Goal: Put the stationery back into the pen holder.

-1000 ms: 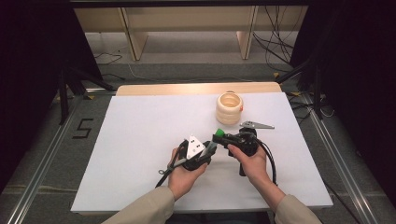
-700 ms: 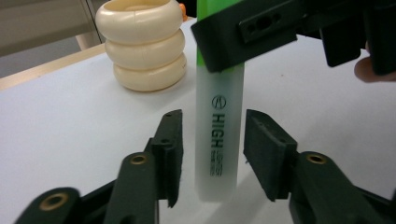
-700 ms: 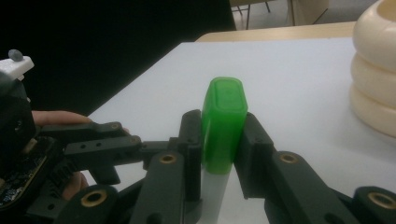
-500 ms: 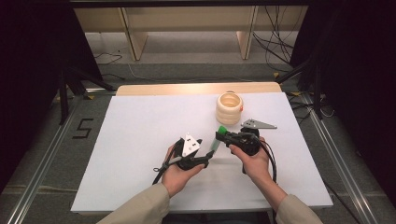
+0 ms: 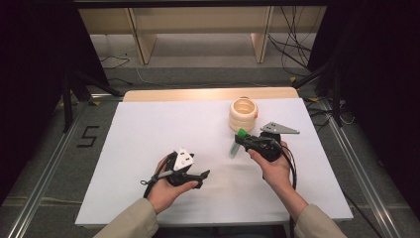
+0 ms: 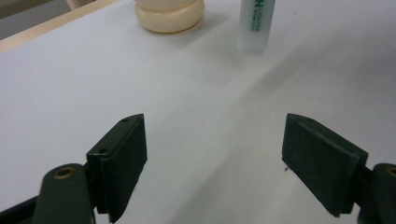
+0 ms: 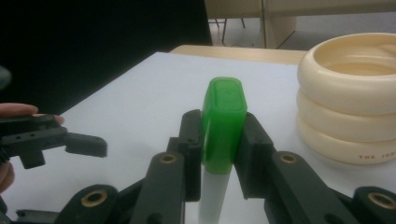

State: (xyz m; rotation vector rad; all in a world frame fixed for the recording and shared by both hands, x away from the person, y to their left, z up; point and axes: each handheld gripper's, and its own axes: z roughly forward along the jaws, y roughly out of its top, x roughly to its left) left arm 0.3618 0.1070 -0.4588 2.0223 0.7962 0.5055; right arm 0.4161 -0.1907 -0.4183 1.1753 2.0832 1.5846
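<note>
Left tongs drawn away from right, now wide, right tongs clamping green-capped marker, ribbed cream pot

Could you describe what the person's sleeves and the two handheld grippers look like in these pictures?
The person wears beige sleeves. Both tools are black: the left gripper carries a white three-cornered plate, and the right gripper a grey three-cornered plate, with a black cable trailing from it. Up close, each gripper has two flat, matte black jaws with small screw holes and brass-coloured pivot bushings.
</note>
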